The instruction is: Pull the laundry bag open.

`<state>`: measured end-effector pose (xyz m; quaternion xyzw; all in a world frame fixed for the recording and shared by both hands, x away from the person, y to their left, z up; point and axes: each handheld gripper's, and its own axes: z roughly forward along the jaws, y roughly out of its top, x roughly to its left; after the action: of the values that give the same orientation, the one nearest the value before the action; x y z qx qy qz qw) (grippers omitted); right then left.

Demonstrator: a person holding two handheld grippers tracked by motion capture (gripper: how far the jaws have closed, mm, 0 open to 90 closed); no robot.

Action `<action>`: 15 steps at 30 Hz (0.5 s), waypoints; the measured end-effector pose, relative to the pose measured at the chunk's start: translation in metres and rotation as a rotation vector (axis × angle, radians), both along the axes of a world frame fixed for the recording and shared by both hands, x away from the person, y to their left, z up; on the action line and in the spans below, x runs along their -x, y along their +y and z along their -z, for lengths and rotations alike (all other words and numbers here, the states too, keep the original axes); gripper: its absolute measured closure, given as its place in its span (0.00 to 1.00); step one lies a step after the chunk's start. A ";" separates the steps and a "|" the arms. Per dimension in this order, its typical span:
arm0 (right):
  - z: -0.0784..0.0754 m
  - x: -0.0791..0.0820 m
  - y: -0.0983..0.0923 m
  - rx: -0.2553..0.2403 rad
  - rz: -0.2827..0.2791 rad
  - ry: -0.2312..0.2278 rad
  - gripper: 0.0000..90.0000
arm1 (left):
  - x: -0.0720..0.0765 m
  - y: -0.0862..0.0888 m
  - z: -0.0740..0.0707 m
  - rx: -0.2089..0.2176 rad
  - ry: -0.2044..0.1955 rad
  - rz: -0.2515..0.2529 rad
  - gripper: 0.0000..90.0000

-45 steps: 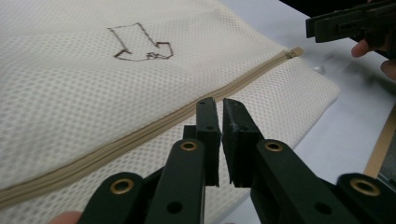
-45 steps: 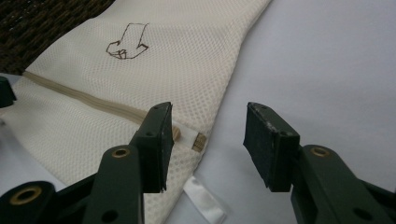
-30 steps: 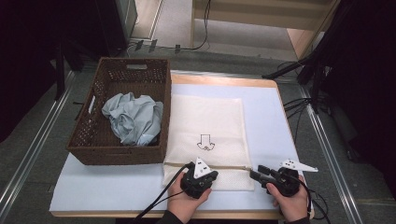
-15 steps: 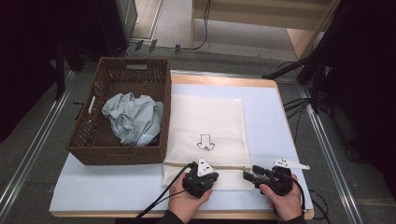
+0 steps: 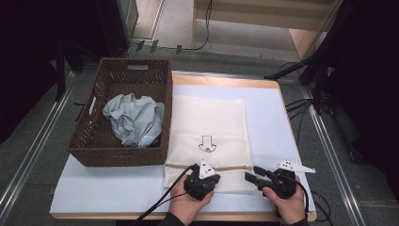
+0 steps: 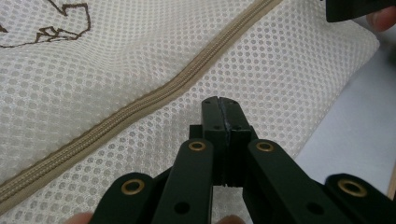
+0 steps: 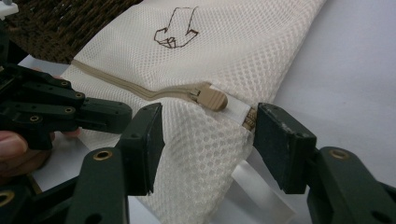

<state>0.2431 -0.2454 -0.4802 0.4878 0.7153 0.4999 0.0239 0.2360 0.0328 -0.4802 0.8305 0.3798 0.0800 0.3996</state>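
High view: left gripper (image 5: 201,181) and right gripper (image 5: 260,174) sit on the mesh bag (image 5: 207,122) at bottom centre.

Left gripper view: jaws together on mesh.

Right gripper view: jaws just closing, apart, straddling the corner below the zipper pull (image 7: 208,97); zipper apparently unopened, shirt (image 5: 134,117) basketed.

Both grippers, left gripper (image 5: 201,181) and right gripper (image 5: 251,175), meet the mesh bag (image 5: 207,136).

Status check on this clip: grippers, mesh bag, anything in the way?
Left gripper shut on mesh bag below the zipper. Right gripper open, jaws just closing, straddling the bag's corner by the zipper pull. Nothing blocking.
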 end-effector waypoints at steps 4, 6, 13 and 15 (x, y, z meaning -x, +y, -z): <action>0.000 0.002 0.003 -0.003 -0.017 0.000 0.51 | 0.000 0.000 0.000 0.000 0.003 -0.001 1.00; -0.001 0.003 0.004 -0.014 -0.025 -0.004 0.53 | 0.000 0.000 0.000 0.001 0.003 -0.002 1.00; -0.004 0.007 0.002 -0.007 -0.027 -0.025 0.62 | 0.000 0.000 0.000 0.002 0.006 -0.002 1.00; -0.005 0.008 0.003 -0.007 -0.042 -0.040 0.67 | 0.000 0.000 0.000 0.002 0.005 -0.002 1.00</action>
<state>0.2349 -0.2424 -0.4753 0.4626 0.7228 0.5127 0.0261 0.2364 0.0331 -0.4802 0.8300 0.3817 0.0779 0.3993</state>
